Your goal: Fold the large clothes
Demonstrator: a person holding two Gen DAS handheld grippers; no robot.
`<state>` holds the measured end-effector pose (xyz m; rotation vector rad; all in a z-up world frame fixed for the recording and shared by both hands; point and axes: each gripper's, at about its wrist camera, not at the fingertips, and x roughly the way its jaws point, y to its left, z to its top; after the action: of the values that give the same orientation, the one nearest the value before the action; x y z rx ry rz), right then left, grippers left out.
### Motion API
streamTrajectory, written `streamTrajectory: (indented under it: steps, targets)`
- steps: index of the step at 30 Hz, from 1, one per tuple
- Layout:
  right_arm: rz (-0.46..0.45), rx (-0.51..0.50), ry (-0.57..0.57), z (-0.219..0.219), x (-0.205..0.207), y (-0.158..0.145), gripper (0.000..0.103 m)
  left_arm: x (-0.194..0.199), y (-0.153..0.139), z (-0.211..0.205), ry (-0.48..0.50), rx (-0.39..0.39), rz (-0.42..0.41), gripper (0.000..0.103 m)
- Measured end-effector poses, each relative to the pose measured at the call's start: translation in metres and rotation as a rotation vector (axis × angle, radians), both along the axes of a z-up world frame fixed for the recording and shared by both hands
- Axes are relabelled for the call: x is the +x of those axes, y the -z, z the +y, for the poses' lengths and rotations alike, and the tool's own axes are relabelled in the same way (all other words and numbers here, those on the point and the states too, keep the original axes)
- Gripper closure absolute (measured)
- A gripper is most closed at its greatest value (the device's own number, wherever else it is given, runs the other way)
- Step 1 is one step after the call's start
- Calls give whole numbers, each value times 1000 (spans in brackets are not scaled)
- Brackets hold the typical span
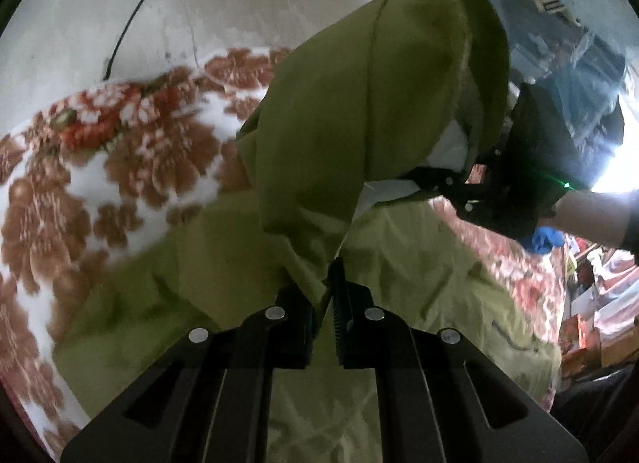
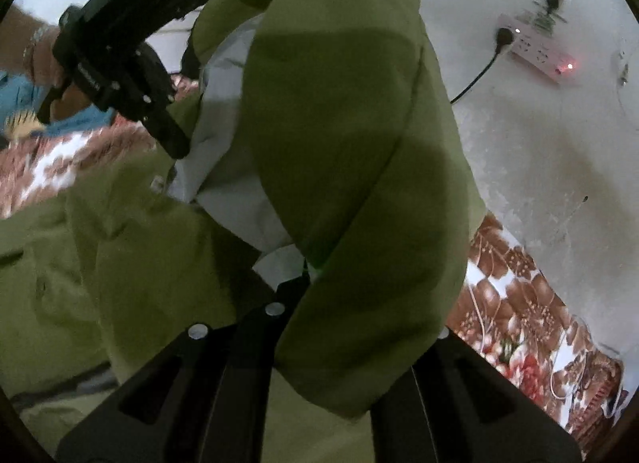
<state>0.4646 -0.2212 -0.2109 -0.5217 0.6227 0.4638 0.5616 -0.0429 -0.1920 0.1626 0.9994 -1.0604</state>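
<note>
My left fingers [image 1: 315,315] are clenched on a fold of the olive-green garment [image 1: 359,123], lifted over the floral bedspread [image 1: 100,151]; the rest lies spread on the bed. It hangs soft and light, so edges and seams are the places to pinch. From the right wrist, my right fingers [image 2: 297,287] grip the same cloth near its pale lining [image 2: 223,135]. Lettering on the left gripper [image 2: 120,63] is, I think, too blurred to read.
</note>
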Motion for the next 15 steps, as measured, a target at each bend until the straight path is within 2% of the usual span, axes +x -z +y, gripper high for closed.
streamTrajectory:
  steps: [3, 5, 7, 8, 9, 11, 13, 15]
  targets:
    - [-37, -98, -34, 16, -31, 19, 98, -29, 24, 1, 3, 89, -52, 96]
    - [-97, -197, -64, 28, -55, 38, 96, -54, 40, -4, 31, 194, -139, 96]
    - [-145, -269, -91, 34, -74, 54, 85, -73, 53, -7, 51, 269, -211, 94]
    - [-154, -293, -96, 35, -79, 61, 66, -81, 59, -8, 59, 300, -236, 93]
    - [-154, -318, -109, 37, -88, 71, 49, -88, 66, -7, 63, 322, -252, 89]
    - [-159, -338, -111, 36, -102, 83, 37, -98, 74, -5, 56, 347, -269, 83]
    - [-147, -330, -92, 32, -112, 87, 33, -106, 79, -1, 44, 359, -272, 59]
    - [-100, -297, -37, 24, -122, 88, 32, -117, 83, 5, 38, 375, -277, 51]
